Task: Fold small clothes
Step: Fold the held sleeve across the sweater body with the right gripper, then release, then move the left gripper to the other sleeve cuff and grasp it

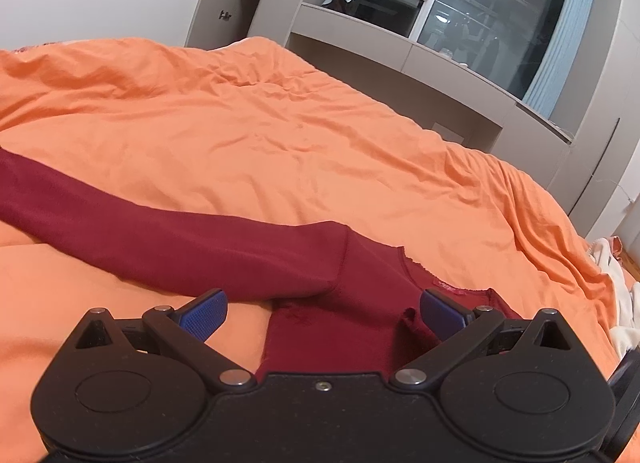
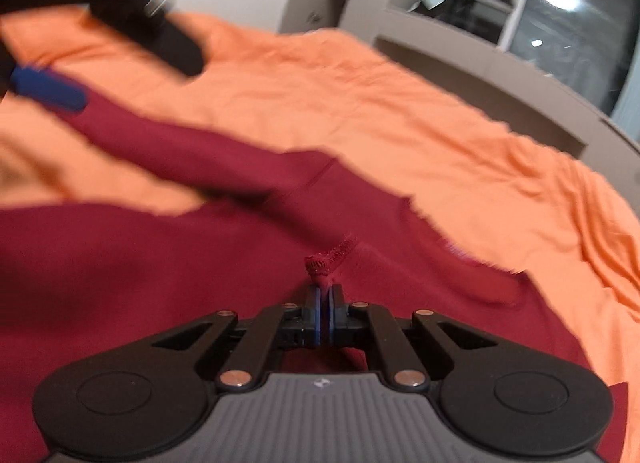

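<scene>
1. Dark-red top (image 1: 328,327): a small long-sleeved garment of smooth, fine knit, lying on the orange bedspread (image 1: 248,131), its neckline edged with a tiny scalloped trim and a small red label sewn inside.
2. Right gripper (image 2: 325,297) has its blue pads pressed together on a pinch of the top's stitched hem, which bunches into a small puckered knot just above the fingertips.
3. Left gripper (image 1: 322,309) stands wide apart, its ribbed blue pads (image 1: 202,315) on either side of the garment's shoulder and collar area, gripping nothing.
4. One sleeve (image 1: 160,235) runs out flat and long to the left from a raised shoulder seam, lying over the bedspread.
5. Bedspread cloth is matte and heavily creased, draping over the mattress edge.
6. Beyond the bed are pale grey built-in cabinets (image 1: 400,47) and a dark window (image 1: 500,19) with light-blue curtains (image 1: 560,43).
7. Right wrist view is motion-blurred.
</scene>
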